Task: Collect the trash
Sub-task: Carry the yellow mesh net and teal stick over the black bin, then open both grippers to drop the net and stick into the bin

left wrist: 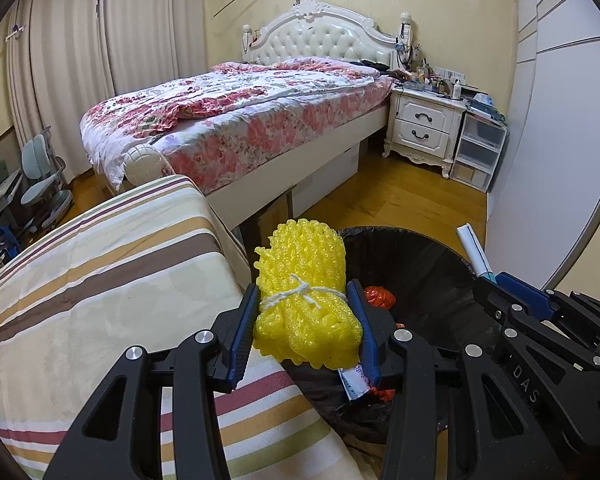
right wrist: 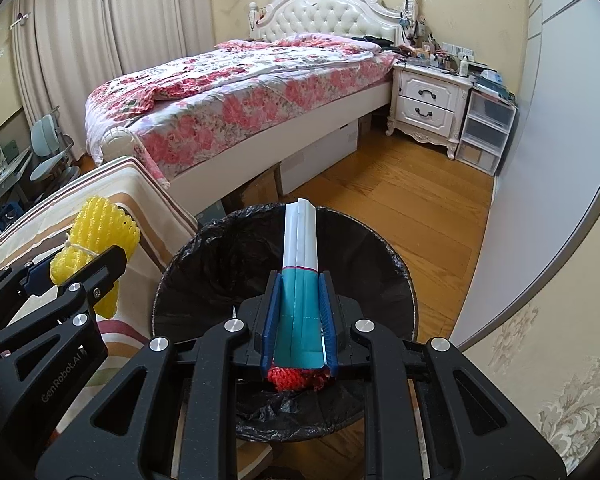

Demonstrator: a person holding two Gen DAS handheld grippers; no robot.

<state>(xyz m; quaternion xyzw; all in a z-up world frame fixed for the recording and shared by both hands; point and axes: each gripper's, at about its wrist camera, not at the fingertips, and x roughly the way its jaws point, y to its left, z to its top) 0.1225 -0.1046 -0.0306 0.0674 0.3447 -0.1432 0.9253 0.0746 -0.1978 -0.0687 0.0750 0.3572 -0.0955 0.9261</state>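
Note:
My left gripper [left wrist: 305,300] is shut on a yellow foam-net bundle [left wrist: 306,292] tied with white string, held at the left rim of the trash bin [left wrist: 432,264], which is lined with a black bag. In the right wrist view the same yellow bundle [right wrist: 96,240] shows at the left, over the striped cushion. My right gripper [right wrist: 299,292] is shut on a folded white and teal paper packet [right wrist: 300,264], held above the open trash bin [right wrist: 204,264]. That packet [left wrist: 474,250] also sticks up at the right of the left wrist view. Red crumpled trash [left wrist: 378,298] lies inside the bin.
A striped cushion [left wrist: 100,280] lies to the left of the bin. Beyond it stand a bed with a floral quilt [left wrist: 240,120], a white nightstand [left wrist: 424,124] and plastic drawers [left wrist: 478,152]. Wooden floor [right wrist: 400,208] stretches between bin and nightstand. A curved white wardrobe door [right wrist: 560,140] bounds the right.

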